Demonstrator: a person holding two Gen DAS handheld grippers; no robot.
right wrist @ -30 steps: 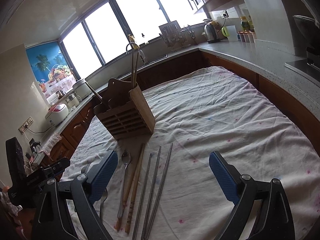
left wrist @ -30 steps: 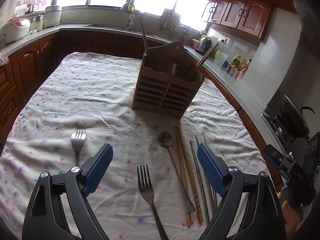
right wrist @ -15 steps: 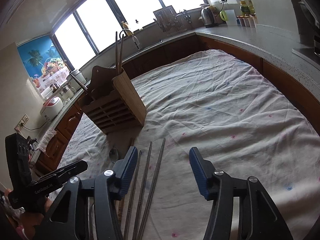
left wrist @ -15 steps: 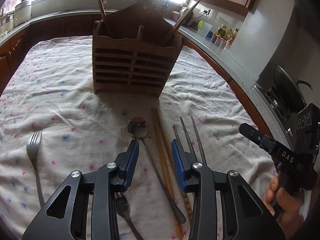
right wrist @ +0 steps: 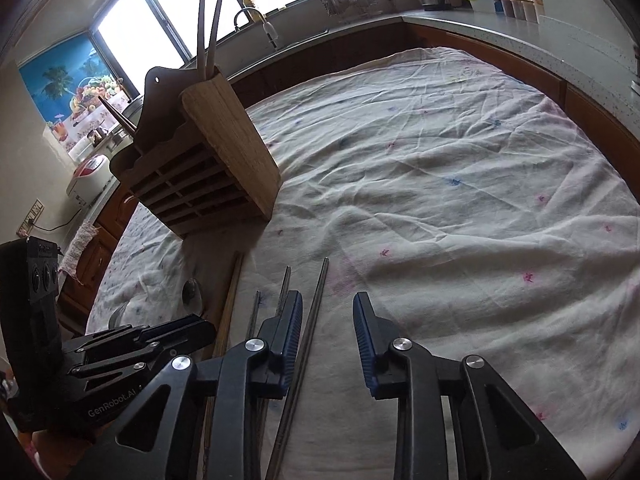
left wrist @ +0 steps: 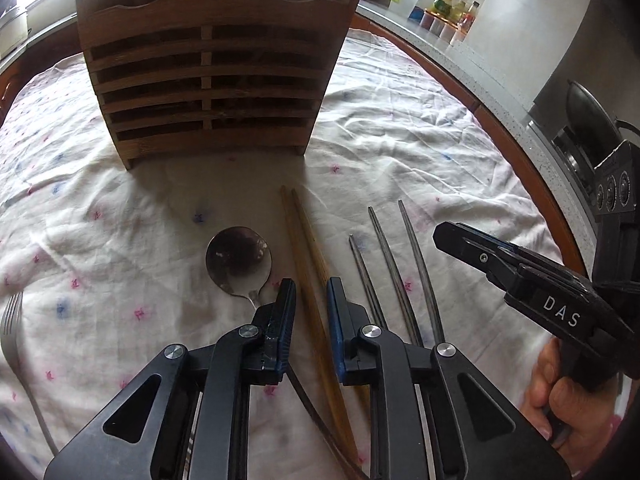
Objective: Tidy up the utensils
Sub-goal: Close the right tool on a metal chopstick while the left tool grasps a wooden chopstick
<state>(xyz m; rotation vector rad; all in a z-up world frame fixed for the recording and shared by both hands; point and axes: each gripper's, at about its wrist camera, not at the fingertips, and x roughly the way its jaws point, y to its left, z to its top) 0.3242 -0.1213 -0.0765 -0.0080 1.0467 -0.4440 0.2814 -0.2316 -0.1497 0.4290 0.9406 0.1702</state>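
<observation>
A slatted wooden utensil holder [left wrist: 208, 68] stands on the flowered cloth; it also shows in the right wrist view [right wrist: 212, 168] with chopsticks standing in it. My left gripper [left wrist: 311, 300] is low over the cloth, its jaws narrowly open around a pair of wooden chopsticks [left wrist: 306, 240]. A metal spoon [left wrist: 239, 260] lies just left of it. Three metal chopsticks [left wrist: 394, 264] lie to the right. My right gripper [right wrist: 327, 316] is open, its jaws either side of one metal chopstick [right wrist: 314, 312], the other metal chopsticks [right wrist: 280, 292] left of it.
A fork [left wrist: 12, 344] lies at the far left edge. The cloth-covered table [right wrist: 460, 184] stretches right and back. Kitchen counters [right wrist: 520, 36] with jars and a kettle ring the table. The right gripper's body [left wrist: 532, 284] sits close beside the left one.
Both grippers have moved forward and down toward the utensils. The left jaws have narrowed around the wooden chopsticks; the right jaws have narrowed around a metal chopstick.
</observation>
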